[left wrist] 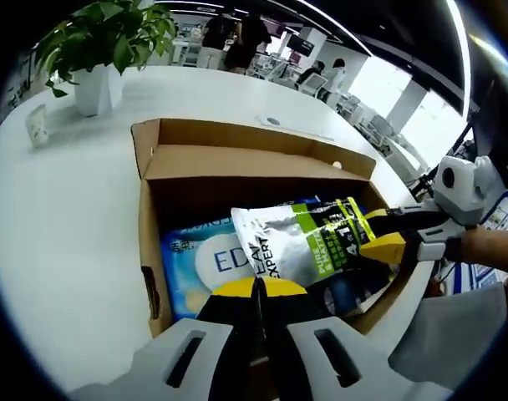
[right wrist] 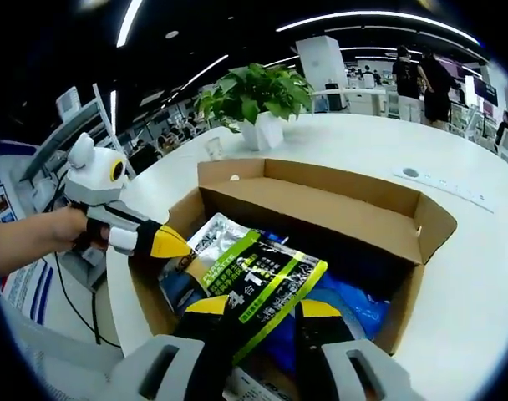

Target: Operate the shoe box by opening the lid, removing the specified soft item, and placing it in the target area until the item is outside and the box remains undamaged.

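Note:
An open cardboard box [left wrist: 154, 251] [right wrist: 421, 251] stands on a white table, its lid flap folded back on the far side. A silver, black and green soft pouch [left wrist: 300, 242] [right wrist: 254, 280] sits tilted above a blue package [left wrist: 195, 263] [right wrist: 354, 305] inside the box. My right gripper [right wrist: 264, 307] [left wrist: 386, 238] is shut on the pouch's edge. My left gripper [left wrist: 258, 288] [right wrist: 166, 242] is shut, with its yellow tips together at the box's near wall, beside the pouch. Whether it pinches the wall is hidden.
A potted plant [left wrist: 99, 50] [right wrist: 258, 104] in a white pot stands on the white table [left wrist: 62, 234] [right wrist: 488, 276] beyond the box, with a small cup [left wrist: 37, 125] near it. A flat strip [right wrist: 442, 185] lies on the tabletop. People stand far back in the office.

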A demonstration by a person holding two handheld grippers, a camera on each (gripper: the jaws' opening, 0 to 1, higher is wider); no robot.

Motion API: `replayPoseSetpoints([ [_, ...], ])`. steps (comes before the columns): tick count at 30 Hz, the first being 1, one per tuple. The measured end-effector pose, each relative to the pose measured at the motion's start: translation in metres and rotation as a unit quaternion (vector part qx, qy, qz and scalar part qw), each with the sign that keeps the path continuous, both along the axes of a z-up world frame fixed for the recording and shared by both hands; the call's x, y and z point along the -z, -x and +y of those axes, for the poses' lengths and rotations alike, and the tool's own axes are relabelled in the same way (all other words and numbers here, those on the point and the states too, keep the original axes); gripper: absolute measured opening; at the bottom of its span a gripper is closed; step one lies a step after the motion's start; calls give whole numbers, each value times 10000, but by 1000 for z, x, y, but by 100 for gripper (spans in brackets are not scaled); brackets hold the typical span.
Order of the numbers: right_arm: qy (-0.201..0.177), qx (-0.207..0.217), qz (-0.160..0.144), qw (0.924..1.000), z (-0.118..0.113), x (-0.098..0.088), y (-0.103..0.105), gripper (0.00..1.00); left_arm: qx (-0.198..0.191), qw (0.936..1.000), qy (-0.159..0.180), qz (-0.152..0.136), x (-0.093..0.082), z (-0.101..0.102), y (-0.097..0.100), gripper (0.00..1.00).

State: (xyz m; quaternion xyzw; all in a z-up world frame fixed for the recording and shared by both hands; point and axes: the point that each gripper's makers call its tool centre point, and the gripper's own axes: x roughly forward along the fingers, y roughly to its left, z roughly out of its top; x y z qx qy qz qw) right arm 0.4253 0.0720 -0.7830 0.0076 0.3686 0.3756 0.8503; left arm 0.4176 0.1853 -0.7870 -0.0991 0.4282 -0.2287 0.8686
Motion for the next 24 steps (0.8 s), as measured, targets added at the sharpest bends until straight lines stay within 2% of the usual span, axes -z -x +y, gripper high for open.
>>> replayPoseSetpoints([
  [8, -12, 119, -177, 9998, -5, -10, -3, 9, -4, 10000, -1, -30, -4, -2, 2, 0],
  [14, -48, 166, -282, 9995, -7, -18, -6, 2, -27, 10000, 21, -89, -11, -3, 2, 0],
  [24, -187, 310, -357, 9987, -11, -33, -9, 0, -46, 9998, 81, -193, -26, -6, 0, 0],
])
